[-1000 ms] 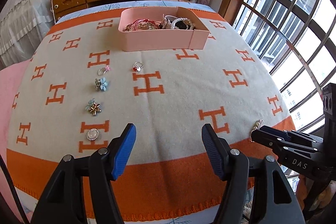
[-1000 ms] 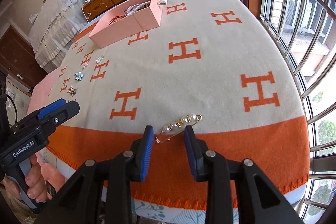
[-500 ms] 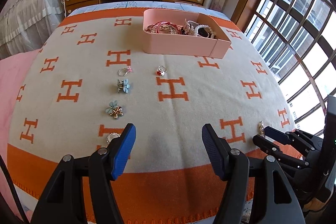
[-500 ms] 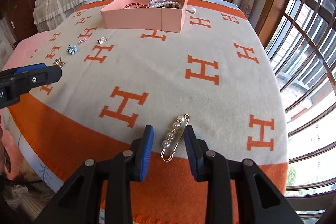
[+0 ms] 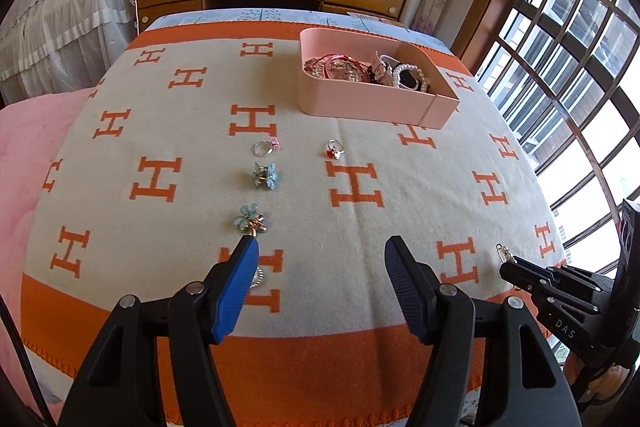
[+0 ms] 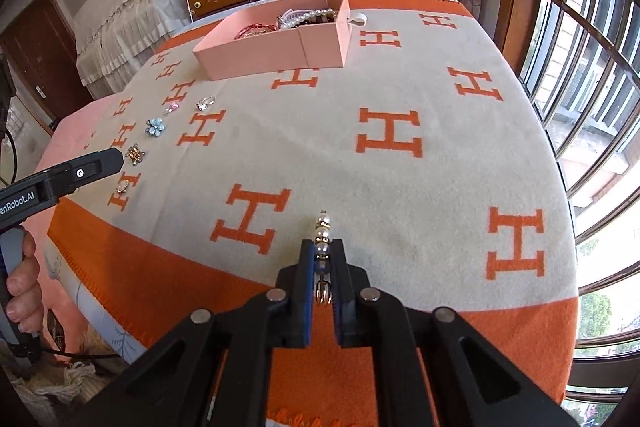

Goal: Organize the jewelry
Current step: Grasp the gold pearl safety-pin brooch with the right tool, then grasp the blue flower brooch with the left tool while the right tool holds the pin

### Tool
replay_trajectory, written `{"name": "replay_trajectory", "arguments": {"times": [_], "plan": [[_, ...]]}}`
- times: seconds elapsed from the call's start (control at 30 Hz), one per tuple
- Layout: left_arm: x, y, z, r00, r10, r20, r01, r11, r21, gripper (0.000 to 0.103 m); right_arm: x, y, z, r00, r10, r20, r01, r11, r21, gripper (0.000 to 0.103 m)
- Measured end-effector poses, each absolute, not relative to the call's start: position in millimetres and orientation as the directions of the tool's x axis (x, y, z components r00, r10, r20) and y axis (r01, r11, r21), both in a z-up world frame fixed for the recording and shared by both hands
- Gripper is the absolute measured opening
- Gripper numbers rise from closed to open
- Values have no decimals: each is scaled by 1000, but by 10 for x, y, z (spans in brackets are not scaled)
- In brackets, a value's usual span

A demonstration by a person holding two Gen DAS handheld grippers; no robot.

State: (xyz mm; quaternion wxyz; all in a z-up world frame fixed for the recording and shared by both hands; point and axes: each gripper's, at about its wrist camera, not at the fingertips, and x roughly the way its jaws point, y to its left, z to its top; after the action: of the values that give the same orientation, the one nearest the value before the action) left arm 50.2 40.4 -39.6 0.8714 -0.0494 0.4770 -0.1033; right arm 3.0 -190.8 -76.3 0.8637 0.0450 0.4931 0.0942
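The right gripper (image 6: 322, 259) is now pinching the pearl safety-pin brooch (image 6: 322, 227), its blue pads (image 6: 307, 263) pressing on the beaded bar near the front orange band of the blanket (image 6: 360, 167); half a second ago the jaws were standing apart on either side of the pin, and they have just been closing onto it. The pin's pearl end is sticking out ahead of the fingertips and its gold loop is showing in the gap behind them. The left gripper (image 5: 320, 267) is hanging over the blanket with its jaws spread and nothing between them, as wide as before, and its view is now sitting further forward, so the loose pieces are appearing closer to its left fingertip. Five small pieces are lying loose on the cream field: a silver ring with a pink stone (image 5: 265, 147), a ring with a red stone (image 5: 335, 149), a blue flower clip (image 5: 264, 175), a blue-and-gold flower clip (image 5: 250, 219), and a round silver piece (image 5: 258, 277) that the left finger is partly hiding. One pink open box (image 5: 360, 103) is resting toward the far side of the blanket, holding red bangles, a pearl bracelet and other tangled pieces too crowded to count. A hand (image 6: 24, 287) is gripping the left tool's handle at the edge of the right view.
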Motion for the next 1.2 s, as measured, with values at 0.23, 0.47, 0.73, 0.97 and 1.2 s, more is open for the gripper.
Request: {"name": "replay_trajectory", "arguments": {"times": [0.23,0.47,0.73,0.97,1.2], "plan": [[569,753,-358,540,-198,-818,93,980,-176,64,192,-1670,-531,561,307,-769,-195,952,237,7],[588,819,-495,511,-235,-827,150,972,-183,64,372,-1407,-516,572,386,-724,-266,922,281,7],[683,693,-624,489,-236,-840,213,966,-147,35,411,-1304,-634,533,435,-726,-308,899,313,7],[834,699,-794,442,-225,-868,118,974,-192,17,439,-1372,-681,535,463,-707,-302,886,352,7],[906,659,-848,445,-144,-884,9,988,-157,17,459,-1371,-700,544,445,-712,-305,895,326,7]]}}
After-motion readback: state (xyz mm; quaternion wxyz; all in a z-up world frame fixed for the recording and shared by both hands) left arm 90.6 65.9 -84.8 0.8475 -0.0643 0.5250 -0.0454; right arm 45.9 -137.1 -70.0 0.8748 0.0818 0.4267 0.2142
